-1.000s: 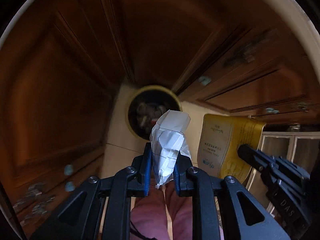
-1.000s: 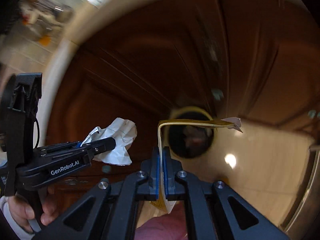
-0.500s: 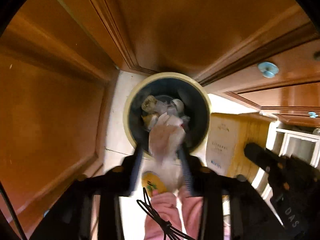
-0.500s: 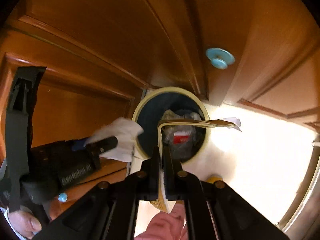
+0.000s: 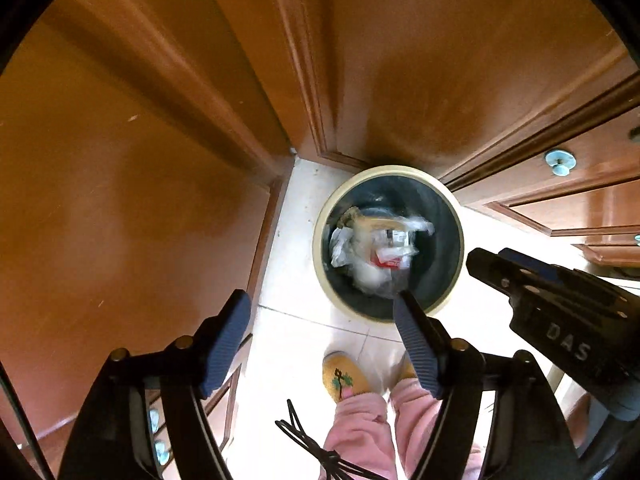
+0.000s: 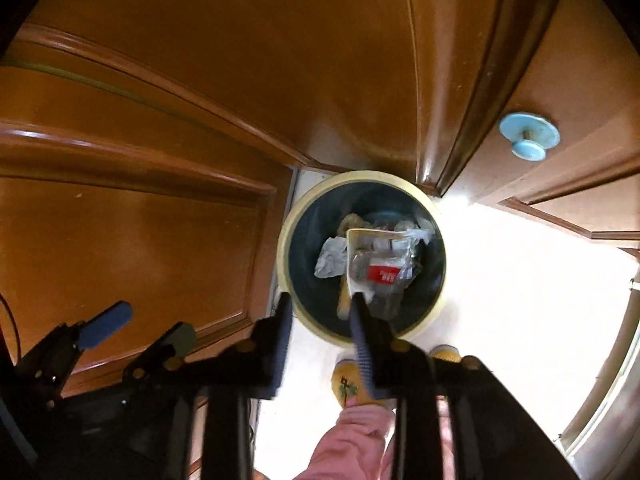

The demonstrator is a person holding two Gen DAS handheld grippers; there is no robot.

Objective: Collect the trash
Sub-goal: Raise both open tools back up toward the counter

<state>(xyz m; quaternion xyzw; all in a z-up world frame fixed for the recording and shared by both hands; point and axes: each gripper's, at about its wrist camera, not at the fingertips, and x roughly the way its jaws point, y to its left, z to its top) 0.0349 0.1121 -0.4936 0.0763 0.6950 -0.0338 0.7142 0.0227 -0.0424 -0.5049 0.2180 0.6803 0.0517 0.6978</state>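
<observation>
A round bin with a cream rim (image 5: 317, 248) (image 6: 282, 256) stands on the pale floor in a corner of wooden cabinets and holds several pieces of trash. My left gripper (image 5: 322, 314) (image 6: 144, 328) hangs over the bin's near edge, its jaws opening with nothing between them. A crumpled white paper (image 5: 340, 248) (image 6: 330, 260) lies inside the bin. My right gripper (image 6: 320, 316) (image 5: 516, 272) is above the bin, jaws opening. The yellow packet (image 6: 349, 268) drops into the bin just past its right fingertip, and no pad presses on it.
Brown wooden cabinet doors (image 5: 120, 200) (image 6: 140, 240) close in on the left and behind the bin. A pale blue knob (image 6: 528, 136) (image 5: 559, 160) sticks out at the right. The person's yellow slippers (image 5: 344, 378) (image 6: 349, 384) and pink trouser legs stand just before the bin.
Both grippers came down toward the bin. The left one opened and let go of the crumpled paper. The right one opened and let go of the yellow packet.
</observation>
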